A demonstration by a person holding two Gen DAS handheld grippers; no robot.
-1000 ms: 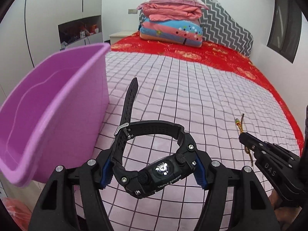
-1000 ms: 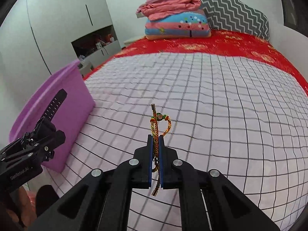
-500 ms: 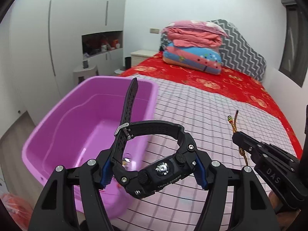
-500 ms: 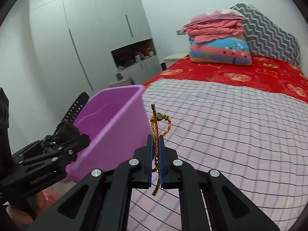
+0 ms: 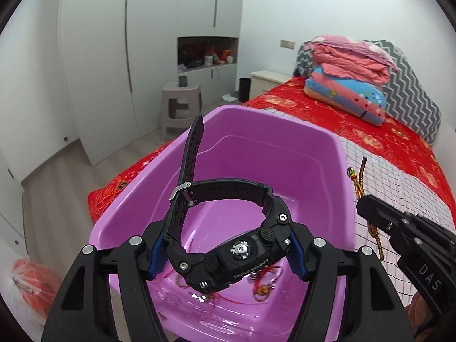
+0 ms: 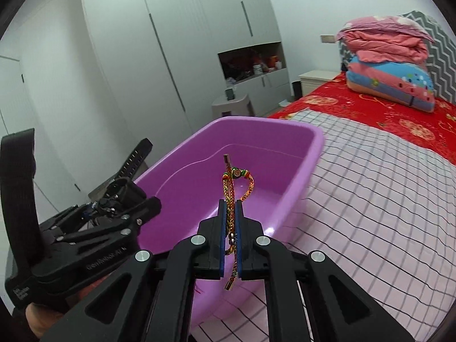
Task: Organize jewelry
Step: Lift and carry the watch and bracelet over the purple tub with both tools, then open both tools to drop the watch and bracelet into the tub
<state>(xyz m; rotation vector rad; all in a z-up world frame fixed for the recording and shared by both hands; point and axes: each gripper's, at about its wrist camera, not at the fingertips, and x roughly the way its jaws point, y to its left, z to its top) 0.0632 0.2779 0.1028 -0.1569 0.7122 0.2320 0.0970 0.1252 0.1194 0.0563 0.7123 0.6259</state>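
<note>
My left gripper (image 5: 225, 252) clamps the chunky black rubber watch (image 5: 228, 245) by its stiff case, above the purple plastic tub (image 5: 339, 176); likely hefty, strap floppy. My right gripper (image 6: 230, 228), jaws narrow, pinches the light, limp braided cord bracelet (image 6: 232, 191) mid-length. Only the left view shows the trinkets on the tub floor.

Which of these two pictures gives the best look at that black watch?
The left wrist view. There the black watch fills the centre, clamped in the left gripper over the purple tub, showing case, buttons and buckle. The right wrist view catches only its strap tip at the left edge.
</note>
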